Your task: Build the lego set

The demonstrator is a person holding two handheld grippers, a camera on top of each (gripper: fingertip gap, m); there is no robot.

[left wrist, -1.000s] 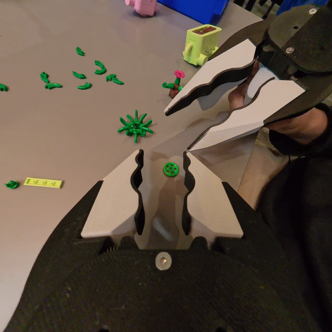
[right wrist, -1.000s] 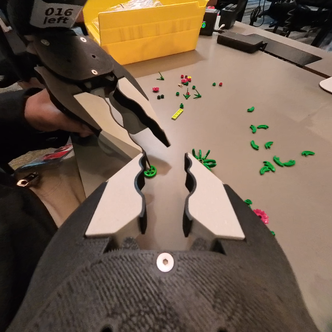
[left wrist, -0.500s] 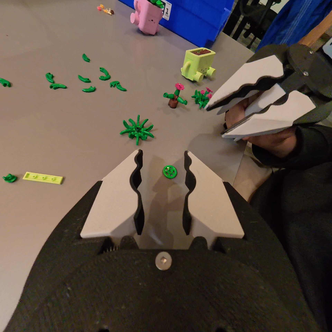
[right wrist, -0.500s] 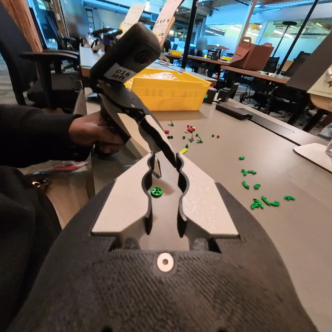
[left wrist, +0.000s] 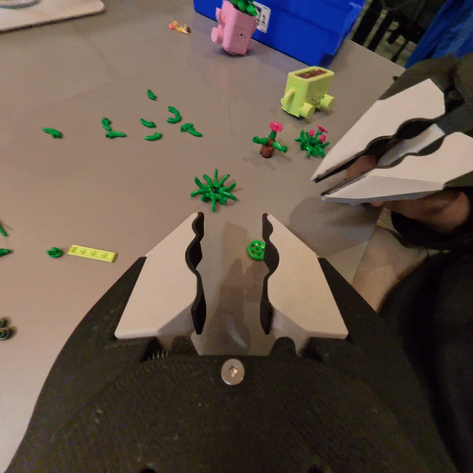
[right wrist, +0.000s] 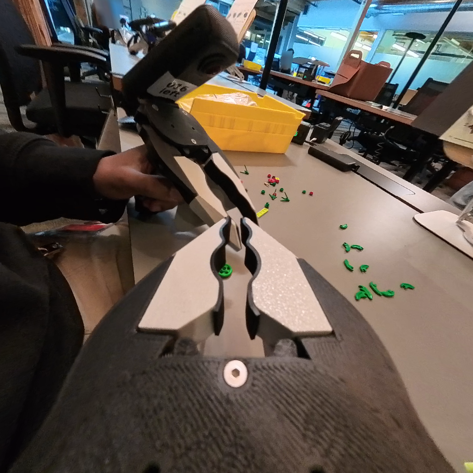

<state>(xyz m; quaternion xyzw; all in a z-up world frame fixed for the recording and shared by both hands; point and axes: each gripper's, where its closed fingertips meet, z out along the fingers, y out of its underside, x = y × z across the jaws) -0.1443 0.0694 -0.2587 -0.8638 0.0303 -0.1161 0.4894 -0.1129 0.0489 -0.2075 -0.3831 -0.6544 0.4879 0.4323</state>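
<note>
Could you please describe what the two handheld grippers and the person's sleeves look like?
Both the left gripper and the right gripper have matte black textured bodies, one silver screw at the centre, and pale grey wedge fingers with wavy black inner pads. The left carries a bulky black camera housing with a white label. The sleeves are black.

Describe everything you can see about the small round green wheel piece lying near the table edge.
The small green wheel piece is a flat round disc of glossy plastic with a hub in the middle and a ring of holes around it. It lies flat on the grey table, close to the near edge, between the open fingers of the left gripper, partly hidden behind the right-hand finger. Nothing visibly grips it.
</note>
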